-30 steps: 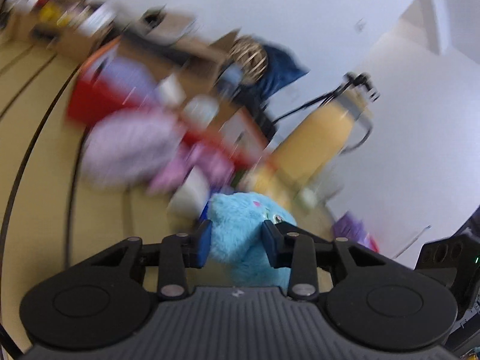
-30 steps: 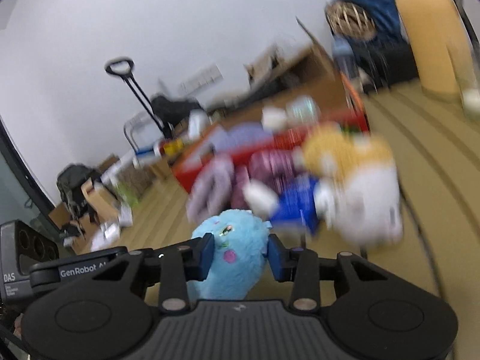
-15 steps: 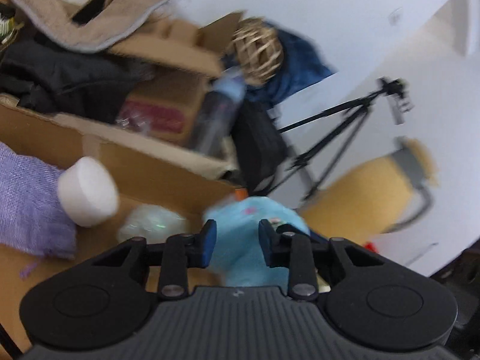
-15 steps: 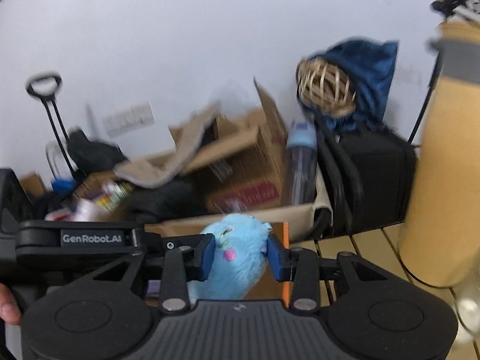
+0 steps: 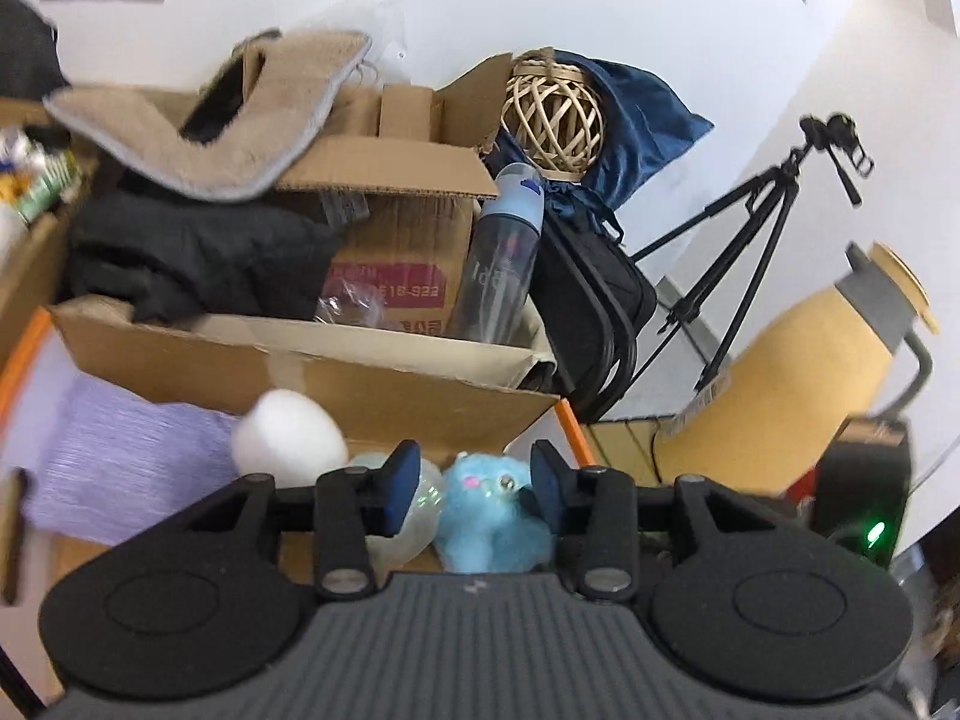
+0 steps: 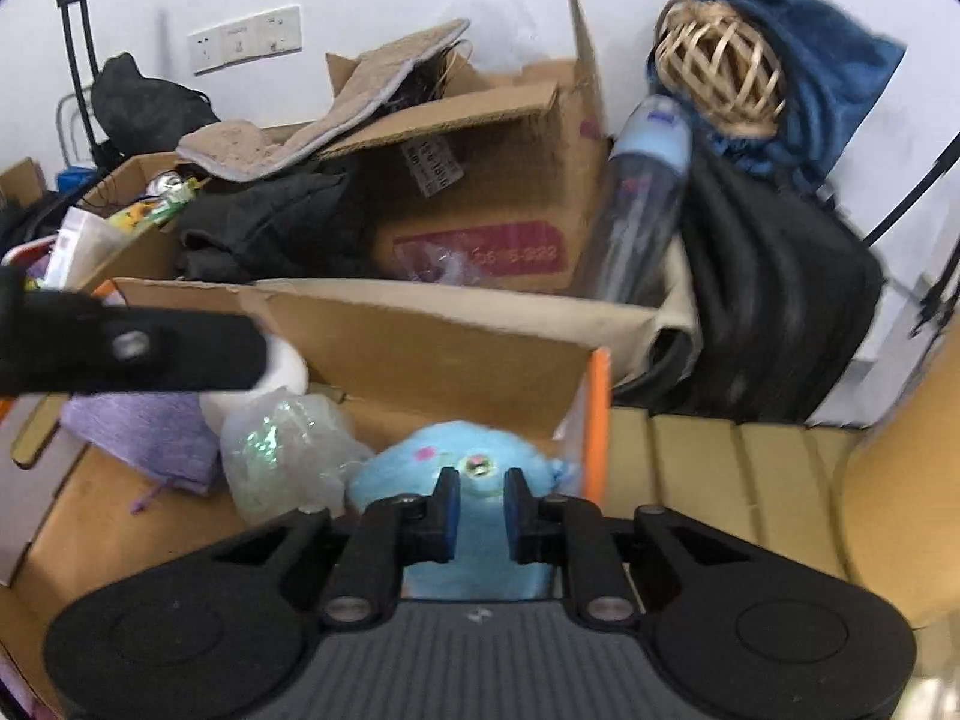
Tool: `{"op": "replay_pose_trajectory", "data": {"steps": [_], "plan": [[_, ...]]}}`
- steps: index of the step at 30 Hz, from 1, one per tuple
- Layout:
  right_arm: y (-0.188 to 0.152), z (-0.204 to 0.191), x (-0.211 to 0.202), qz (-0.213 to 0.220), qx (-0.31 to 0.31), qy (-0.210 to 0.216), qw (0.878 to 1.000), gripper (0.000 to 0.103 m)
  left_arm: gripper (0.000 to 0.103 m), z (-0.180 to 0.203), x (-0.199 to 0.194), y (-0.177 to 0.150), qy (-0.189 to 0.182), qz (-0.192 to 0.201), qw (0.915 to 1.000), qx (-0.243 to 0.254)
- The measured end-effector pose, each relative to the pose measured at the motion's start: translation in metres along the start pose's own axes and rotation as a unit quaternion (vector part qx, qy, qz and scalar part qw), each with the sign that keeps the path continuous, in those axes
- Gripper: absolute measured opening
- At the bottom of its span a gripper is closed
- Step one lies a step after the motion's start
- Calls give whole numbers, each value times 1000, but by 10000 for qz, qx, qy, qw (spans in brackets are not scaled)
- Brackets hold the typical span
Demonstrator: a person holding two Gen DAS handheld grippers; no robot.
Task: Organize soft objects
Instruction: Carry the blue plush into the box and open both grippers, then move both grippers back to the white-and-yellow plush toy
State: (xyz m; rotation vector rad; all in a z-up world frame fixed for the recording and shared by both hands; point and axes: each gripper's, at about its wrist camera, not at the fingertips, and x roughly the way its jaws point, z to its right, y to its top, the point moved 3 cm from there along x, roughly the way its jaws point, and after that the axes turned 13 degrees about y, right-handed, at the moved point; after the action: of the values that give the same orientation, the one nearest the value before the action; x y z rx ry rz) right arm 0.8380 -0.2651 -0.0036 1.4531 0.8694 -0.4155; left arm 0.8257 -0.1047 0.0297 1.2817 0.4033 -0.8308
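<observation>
A fluffy blue plush toy (image 5: 489, 519) lies in the right corner of an open cardboard box with an orange rim (image 6: 597, 420). My left gripper (image 5: 474, 486) straddles the toy. Its jaws are opening, the left pad is clear of the fur, and the right pad is close beside it. My right gripper (image 6: 481, 510) comes at the toy (image 6: 420, 468) from the other side. Its jaws are closing to a narrow gap with blue fur in it. A finger of the left gripper (image 6: 180, 354) crosses the left of the right wrist view.
In the same box lie a purple cloth (image 5: 120, 456), a white foam roll (image 5: 288, 438) and a crinkled clear bag (image 6: 282, 456). Behind stand a cluttered carton (image 5: 396, 282), a water bottle (image 5: 504, 252), a black bag (image 6: 774, 300), a tripod (image 5: 756, 240) and a yellow cylinder (image 5: 798, 384).
Both grippers carried the blue toy away from the pile on the floor to the box. The toy now sits low in the box; the left jaws stand wider, the right jaws narrower.
</observation>
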Motion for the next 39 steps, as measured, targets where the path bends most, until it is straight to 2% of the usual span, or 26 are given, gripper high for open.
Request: {"op": "replay_pose_trajectory", "data": {"steps": [3, 7, 9, 13, 15, 16, 18, 21, 26, 30, 36, 39], "plan": [[8, -11, -34, 239, -17, 113, 9996, 17, 48, -1, -35, 0, 157, 133, 9994, 278], [17, -29, -103, 618, -276, 52, 9977, 19, 55, -8, -93, -11, 485, 468, 9958, 612], [15, -38, -140, 824, -339, 87, 9960, 26, 70, -14, -129, -23, 626, 679, 9928, 769], [-8, -62, -216, 1248, -547, 84, 9906, 41, 81, -18, -205, -59, 1064, 1318, 9781, 1214], [-25, -75, -248, 1411, -655, 105, 9878, 48, 96, -19, -244, -82, 1155, 1608, 9717, 1284], [-35, -81, -261, 1490, -693, 129, 9863, 51, 99, -21, -259, -93, 1234, 1704, 9693, 1269], [-60, -95, -289, 1665, -744, 195, 9830, 61, 101, -22, -289, -122, 1425, 1948, 9624, 1249], [-105, -115, -323, 1915, -794, 247, 9780, 71, 103, -24, -330, -168, 1576, 2284, 9527, 1238], [-188, -148, -372, 2392, -879, 302, 9665, 91, 103, -29, -388, -245, 1522, 2619, 9490, 875], [-259, -169, -401, 2717, -889, 154, 9582, 95, 103, -32, -426, -310, 1813, 2842, 9390, 681], [-355, -205, -429, 2970, -911, 97, 9505, 100, 103, -26, -472, -402, 1902, 3230, 9252, 598], [-390, -217, -431, 3049, -631, 269, 9499, 103, 103, -19, -475, -427, 1895, 3066, 9300, 716]]}}
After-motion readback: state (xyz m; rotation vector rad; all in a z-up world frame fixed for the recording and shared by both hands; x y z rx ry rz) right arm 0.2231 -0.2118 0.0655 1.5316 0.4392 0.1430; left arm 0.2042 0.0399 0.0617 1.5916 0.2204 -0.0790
